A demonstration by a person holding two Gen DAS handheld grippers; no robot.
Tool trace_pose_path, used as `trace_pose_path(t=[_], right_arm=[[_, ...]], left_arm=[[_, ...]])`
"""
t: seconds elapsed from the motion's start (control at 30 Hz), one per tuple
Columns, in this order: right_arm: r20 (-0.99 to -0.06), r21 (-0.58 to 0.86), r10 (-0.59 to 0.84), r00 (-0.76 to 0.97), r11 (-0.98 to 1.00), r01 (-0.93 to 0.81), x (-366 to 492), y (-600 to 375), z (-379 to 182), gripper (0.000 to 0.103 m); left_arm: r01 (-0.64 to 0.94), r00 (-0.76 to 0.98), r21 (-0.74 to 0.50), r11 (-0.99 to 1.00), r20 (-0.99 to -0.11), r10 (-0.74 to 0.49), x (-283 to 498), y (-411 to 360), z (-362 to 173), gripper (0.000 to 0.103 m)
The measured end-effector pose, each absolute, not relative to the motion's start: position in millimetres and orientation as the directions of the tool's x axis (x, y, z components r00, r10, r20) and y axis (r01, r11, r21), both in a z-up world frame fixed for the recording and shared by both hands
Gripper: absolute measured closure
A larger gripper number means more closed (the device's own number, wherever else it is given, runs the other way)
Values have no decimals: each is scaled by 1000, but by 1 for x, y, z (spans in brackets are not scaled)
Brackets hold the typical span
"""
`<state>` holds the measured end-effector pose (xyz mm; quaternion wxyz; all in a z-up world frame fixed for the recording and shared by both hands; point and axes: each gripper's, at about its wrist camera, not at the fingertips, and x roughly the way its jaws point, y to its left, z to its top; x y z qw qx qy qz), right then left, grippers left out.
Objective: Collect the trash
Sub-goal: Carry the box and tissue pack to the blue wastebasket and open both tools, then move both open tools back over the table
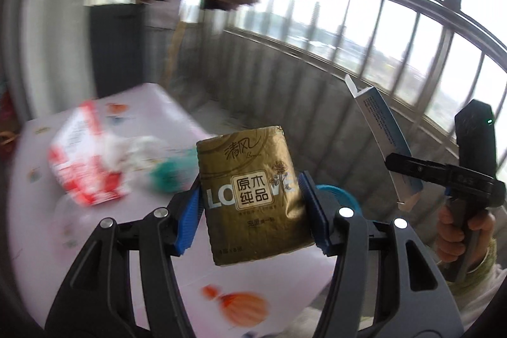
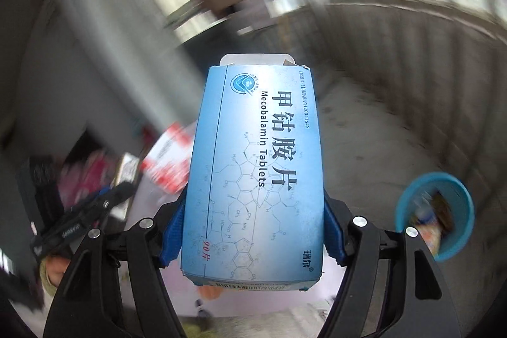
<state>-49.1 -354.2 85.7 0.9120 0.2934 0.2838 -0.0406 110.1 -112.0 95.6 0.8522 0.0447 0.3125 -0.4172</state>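
Left gripper [image 1: 250, 208] clenched on a gold tissue pack [image 1: 250, 195], right gripper [image 2: 253, 230] on a blue tablet box [image 2: 256, 167]: keep both grips firm, releasing only above the blue bin [image 2: 443, 189]

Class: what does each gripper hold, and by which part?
Left gripper: gold tissue pack, by its sides. Right gripper: blue tablet box, by its lower side edges.

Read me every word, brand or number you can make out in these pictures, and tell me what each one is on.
"清风", "原木纯品", "LO": gold tissue pack.
"甲钴胺片", "Mecobalamin Tablets", "90片", "瑞尔": blue medicine box.
Small code along the box's edge and its barcode digits: too small to read.
Red and white packet: too blurred.
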Motion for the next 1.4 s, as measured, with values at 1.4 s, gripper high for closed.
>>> trace_pose_path(t=[1.4], right_arm=[[-745, 627, -64, 663, 271, 731, -119, -535, -131, 22]], left_arm=[[878, 105, -227, 421, -767, -632, 104, -327, -3, 27]])
